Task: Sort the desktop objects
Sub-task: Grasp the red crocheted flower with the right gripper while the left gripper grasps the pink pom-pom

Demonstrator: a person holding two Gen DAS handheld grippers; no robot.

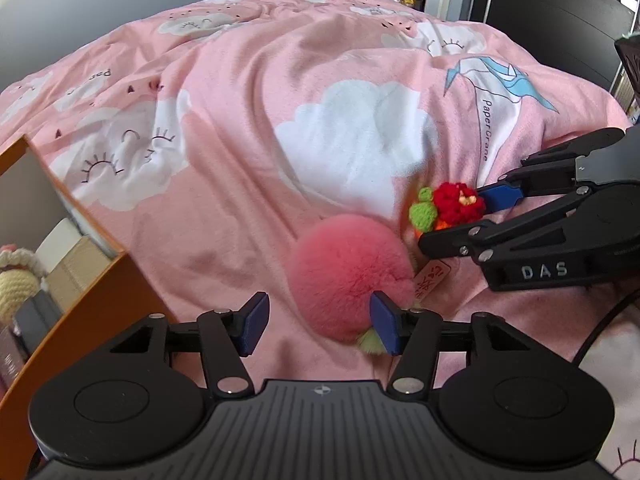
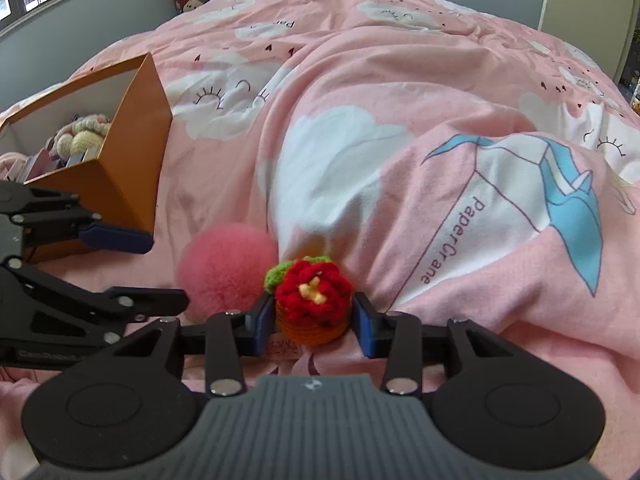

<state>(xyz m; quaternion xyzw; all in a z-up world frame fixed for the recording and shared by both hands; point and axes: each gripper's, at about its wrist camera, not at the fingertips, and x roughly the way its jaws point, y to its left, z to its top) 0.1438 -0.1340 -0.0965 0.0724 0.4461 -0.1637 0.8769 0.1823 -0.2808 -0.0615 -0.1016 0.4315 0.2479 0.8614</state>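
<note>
A crocheted red flower in an orange pot [image 2: 314, 304] with green leaves sits on the pink duvet; it also shows in the left wrist view [image 1: 452, 204]. My right gripper [image 2: 314, 322] is closed around the pot, both blue pads against its sides. A fluffy pink pompom [image 1: 352, 276] lies just left of the flower, also in the right wrist view [image 2: 224, 272]. My left gripper [image 1: 320, 326] is open; its right pad touches the pompom's near edge, the left pad stands free. A small pink tag [image 1: 434, 278] lies by the pompom.
An orange box [image 2: 132, 148] with a white inside stands on the bed at the left, holding crocheted toys [image 2: 84, 136] and small items; its wall shows in the left wrist view [image 1: 76, 280]. The rumpled duvet [image 1: 320, 100] stretches beyond.
</note>
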